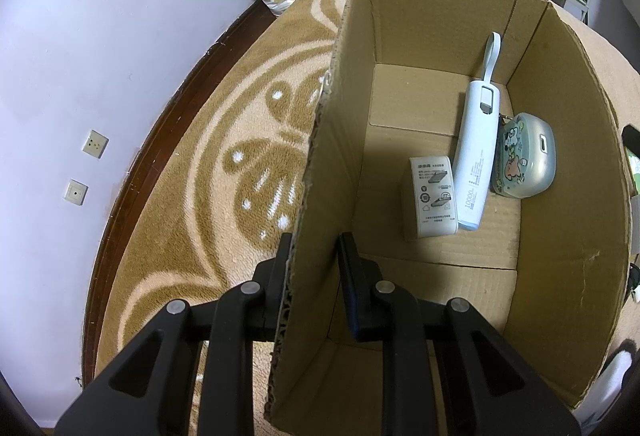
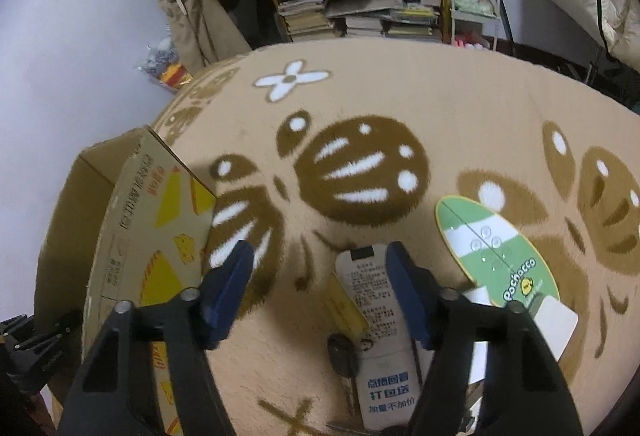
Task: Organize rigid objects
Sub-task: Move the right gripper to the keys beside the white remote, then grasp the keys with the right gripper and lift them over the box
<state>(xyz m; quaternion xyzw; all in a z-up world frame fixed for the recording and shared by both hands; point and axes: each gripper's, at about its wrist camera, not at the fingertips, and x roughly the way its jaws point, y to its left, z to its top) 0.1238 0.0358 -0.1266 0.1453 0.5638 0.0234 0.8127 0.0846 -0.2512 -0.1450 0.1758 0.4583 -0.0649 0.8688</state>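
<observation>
— Left wrist: left hand-held gripper (image 1: 312,256) straddles the cardboard box (image 1: 320,195) wall, not clenched; power bank (image 1: 476,155) lies inside

— Right hand-held gripper (image 2: 320,276) hangs released above the key tag (image 2: 376,300) on the rug; next, probably centre and grasp

Left wrist cam sits right over the box (image 1: 400,35) wall looking down inside, right wrist cam hovers low over the rug (image 2: 460,107), both catching box and rug.
</observation>
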